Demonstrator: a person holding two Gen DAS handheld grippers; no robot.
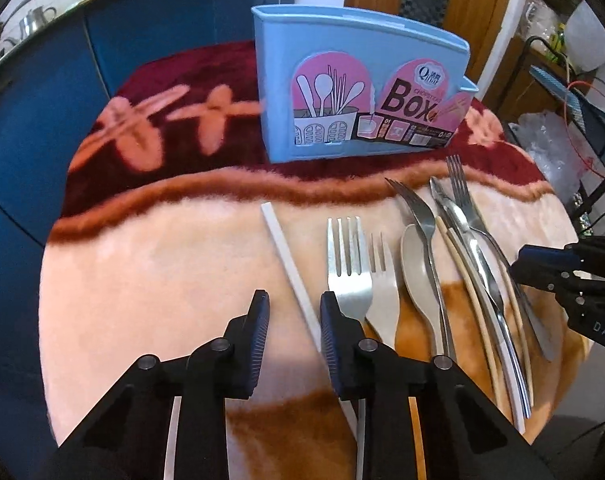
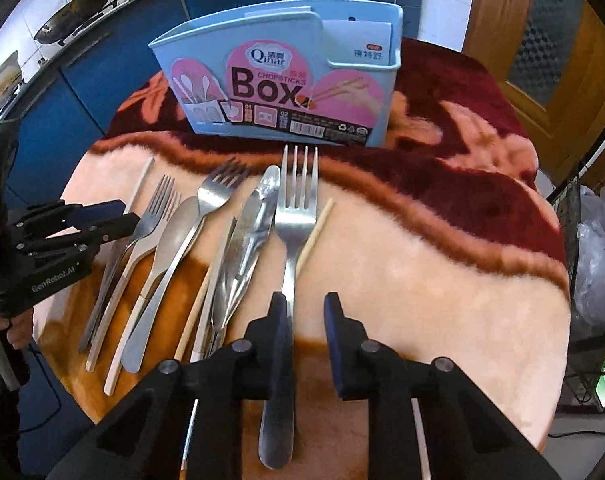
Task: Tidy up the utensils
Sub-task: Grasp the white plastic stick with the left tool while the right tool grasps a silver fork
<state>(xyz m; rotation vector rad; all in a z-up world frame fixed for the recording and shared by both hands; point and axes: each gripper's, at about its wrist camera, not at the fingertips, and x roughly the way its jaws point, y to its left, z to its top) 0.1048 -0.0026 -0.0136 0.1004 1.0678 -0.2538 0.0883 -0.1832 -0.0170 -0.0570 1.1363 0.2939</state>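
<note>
Both tools stand part-open gripping nothing, the left gripper [image 1: 290, 312] over the white chopstick [image 1: 288, 264] at six o'clock and the right gripper [image 2: 305, 314] over a steel fork [image 2: 292, 216], with the blue utensil box [image 2: 278, 92] at twelve o'clock.
</note>
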